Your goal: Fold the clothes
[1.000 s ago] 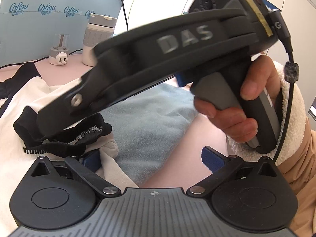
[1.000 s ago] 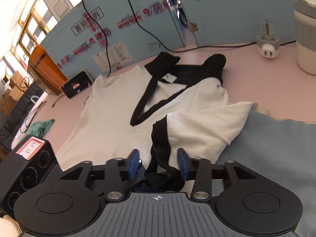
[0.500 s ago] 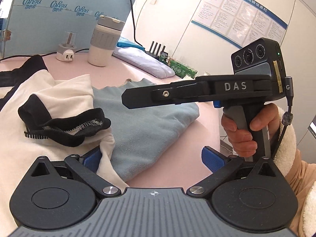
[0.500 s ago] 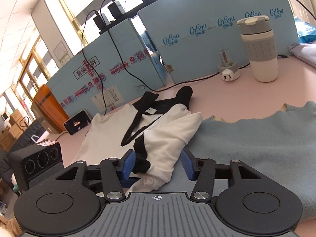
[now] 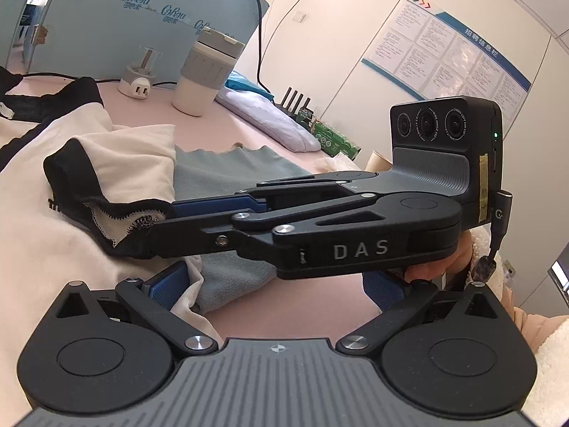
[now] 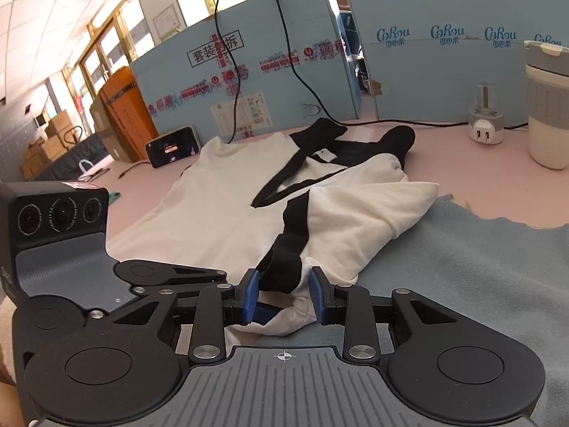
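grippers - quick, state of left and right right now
Left gripper: open, white shirt hem lies by one pad, not pinched.
Right gripper: jaws closing around the shirt's black-trimmed sleeve cuff, not yet clamped.

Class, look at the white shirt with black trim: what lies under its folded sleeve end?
A blue-grey cloth lies under the sleeve end of the white shirt, spreading right. How far it reaches beneath the shirt is covered and cannot be seen.
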A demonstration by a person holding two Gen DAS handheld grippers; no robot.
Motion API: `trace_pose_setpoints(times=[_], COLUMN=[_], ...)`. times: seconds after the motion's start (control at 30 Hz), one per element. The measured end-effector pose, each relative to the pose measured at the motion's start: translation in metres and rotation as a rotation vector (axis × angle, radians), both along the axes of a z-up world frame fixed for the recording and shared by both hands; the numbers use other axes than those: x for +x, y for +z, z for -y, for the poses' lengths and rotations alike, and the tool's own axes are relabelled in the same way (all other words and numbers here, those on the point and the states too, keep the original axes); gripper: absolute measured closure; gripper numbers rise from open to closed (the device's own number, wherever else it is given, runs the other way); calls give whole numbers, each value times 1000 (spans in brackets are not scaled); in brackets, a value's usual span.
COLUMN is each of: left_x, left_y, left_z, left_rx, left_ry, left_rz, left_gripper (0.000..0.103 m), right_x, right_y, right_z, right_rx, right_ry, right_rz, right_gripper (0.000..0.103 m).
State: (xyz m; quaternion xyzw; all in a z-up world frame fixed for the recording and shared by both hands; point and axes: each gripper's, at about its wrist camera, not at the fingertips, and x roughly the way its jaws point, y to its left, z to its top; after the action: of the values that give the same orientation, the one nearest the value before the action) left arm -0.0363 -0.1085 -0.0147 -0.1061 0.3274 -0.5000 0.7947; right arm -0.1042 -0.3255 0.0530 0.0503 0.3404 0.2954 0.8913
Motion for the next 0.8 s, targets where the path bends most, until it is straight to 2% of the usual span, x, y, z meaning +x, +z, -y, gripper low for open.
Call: trace_pose_setpoints(times=[0.07, 0.1, 0.23, 0.53, 0.6, 0.8], left_x=[2, 2, 1, 2, 2, 4], left_y=[-1, -2, -2, -3, -3, -4], left_z=[-1, -1, 1, 0, 0, -2], left_rx=[-4, -6, 4, 1, 2, 2], left_ry=[5, 5, 3, -1, -1, 0], left_rz=[-7, -8, 6, 6, 6, 3], left_gripper=[0, 0, 0, 0, 0, 0], right_x=[1, 1, 5, 26, 36, 58], right_y=[-1, -1, 0, 18, 16, 5], right_z=[-4, -5, -1, 10, 5, -14], right_rx=[-22, -32, -26, 124, 124, 31], right_ry=[-5, -10, -30, 10, 19, 84], right_rz=[4, 8, 10, -6, -35, -116], right_gripper=[87, 88, 91, 91, 91, 89])
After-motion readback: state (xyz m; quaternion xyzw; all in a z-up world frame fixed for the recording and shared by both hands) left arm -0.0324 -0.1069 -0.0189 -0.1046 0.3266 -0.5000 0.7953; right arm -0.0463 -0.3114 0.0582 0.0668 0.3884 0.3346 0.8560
